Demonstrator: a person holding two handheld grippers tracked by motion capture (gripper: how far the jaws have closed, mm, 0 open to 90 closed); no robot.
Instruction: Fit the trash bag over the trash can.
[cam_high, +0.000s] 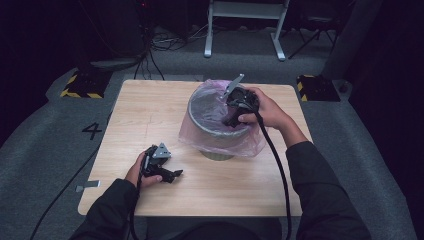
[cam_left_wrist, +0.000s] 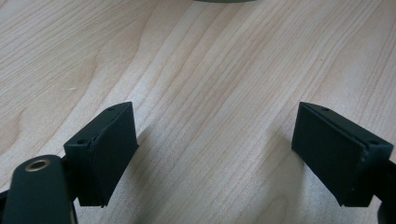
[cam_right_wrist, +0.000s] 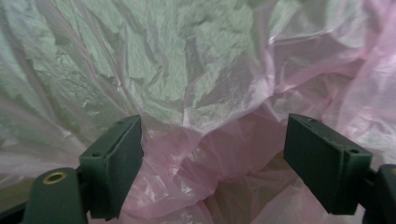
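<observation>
Fingers of the right gripper (cam_right_wrist: 212, 163) stand wide apart with nothing clamped, dipped into the mouth of the bin (cam_high: 218, 120); crumpled pink liner bag (cam_right_wrist: 196, 154) lies between and just beyond them, its film loose rather than pinched. Seen from the high view, the right gripper (cam_high: 235, 114) hangs over the bin's near-right rim, with the bag's skirt (cam_high: 250, 142) draped down the outside. Fingers of the left gripper (cam_left_wrist: 215, 154) are likewise wide and empty, resting low over bare worktop (cam_left_wrist: 210, 70), the bin's base just visible well ahead of them; the left gripper (cam_high: 161, 169) lies well apart from the bin.

Judged risks: the thin film may slip out if the right fingers close on a single slack fold, or tear if pulled against the rim. With the left fingers far away, nothing steadies the bin, so a sideways tug on the liner could tip or drag it across the worktop.
</observation>
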